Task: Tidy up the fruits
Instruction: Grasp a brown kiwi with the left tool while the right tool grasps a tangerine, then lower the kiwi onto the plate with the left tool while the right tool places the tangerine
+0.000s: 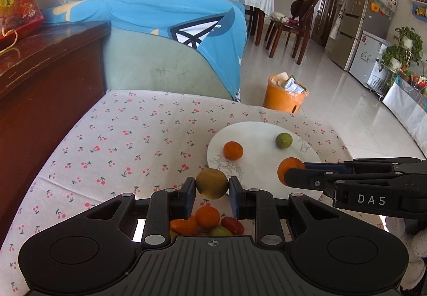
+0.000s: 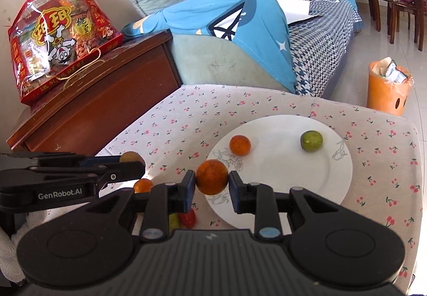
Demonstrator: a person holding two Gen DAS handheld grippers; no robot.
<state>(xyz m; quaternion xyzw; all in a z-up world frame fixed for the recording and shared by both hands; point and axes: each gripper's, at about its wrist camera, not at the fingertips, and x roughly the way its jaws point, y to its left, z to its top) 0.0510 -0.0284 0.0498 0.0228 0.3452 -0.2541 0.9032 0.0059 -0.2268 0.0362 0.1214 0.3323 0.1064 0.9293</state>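
My left gripper point(image 1: 212, 190) is shut on a yellow-green round fruit point(image 1: 211, 183), held above the cherry-print cloth. My right gripper point(image 2: 212, 183) is shut on an orange point(image 2: 212, 180) over the near rim of the white plate point(image 2: 280, 162). On the plate lie a small orange point(image 2: 240, 145) and a green lime point(image 2: 311, 140). In the left wrist view the right gripper point(image 1: 289, 174) reaches in from the right with its orange point(image 1: 289, 165). Below the left fingers lie an orange point(image 1: 207, 216), a red fruit point(image 1: 232, 224) and more fruit, partly hidden.
The cherry-print cloth point(image 1: 120, 141) covers the table. A dark wooden cabinet point(image 2: 101, 98) with a red snack bag point(image 2: 58, 39) stands to the left. A sofa with a blue garment point(image 2: 221, 20) lies behind. An orange waste bin point(image 2: 388, 87) sits on the floor at right.
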